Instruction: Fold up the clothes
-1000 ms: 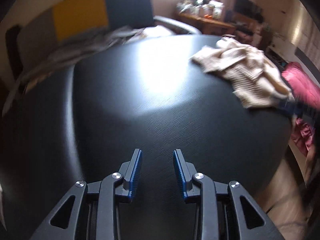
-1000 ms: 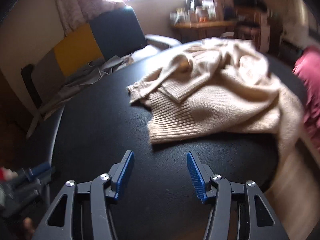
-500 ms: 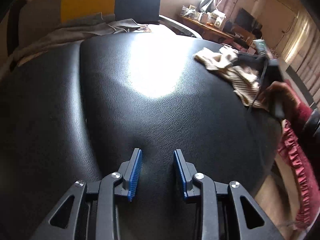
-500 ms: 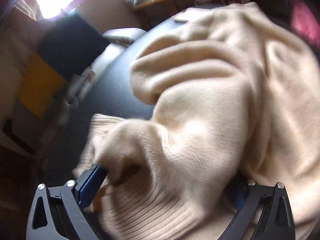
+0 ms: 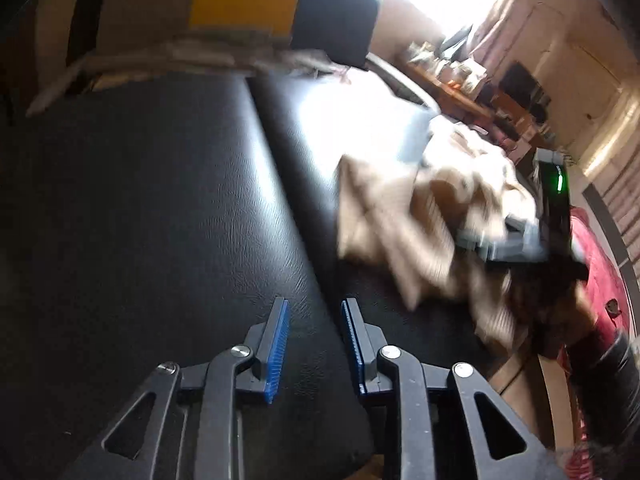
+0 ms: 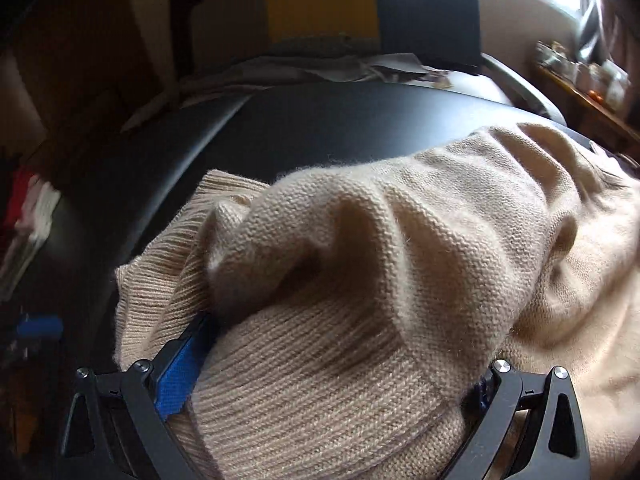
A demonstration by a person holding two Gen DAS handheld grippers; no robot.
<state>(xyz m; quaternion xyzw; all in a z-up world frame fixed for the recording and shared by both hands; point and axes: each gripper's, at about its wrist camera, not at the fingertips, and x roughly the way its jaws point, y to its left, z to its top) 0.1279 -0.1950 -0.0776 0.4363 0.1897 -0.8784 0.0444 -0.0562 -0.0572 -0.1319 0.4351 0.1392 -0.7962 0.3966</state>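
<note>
A cream knitted sweater (image 6: 400, 280) lies bunched on the black leather table (image 6: 320, 128). Its ribbed hem fills the space between the wide-spread fingers of my right gripper (image 6: 332, 364), which press into the cloth; the fingertips are buried. In the left wrist view the sweater (image 5: 420, 208) is blurred at the right of the table (image 5: 160, 220), with the right gripper's body on it. My left gripper (image 5: 314, 316) is open and empty, low over the table near its front edge, left of the sweater.
A chair (image 5: 280, 12) with yellow, grey and dark blue panels and grey cloth draped on it stands behind the table. A cluttered wooden shelf (image 5: 452, 76) is at the back right. Pink cloth (image 5: 600, 264) lies right of the table.
The right gripper has pushed further into the sweater and the sweater has shifted left across the table. The left gripper has moved slightly and turned toward the sweater, still open.
</note>
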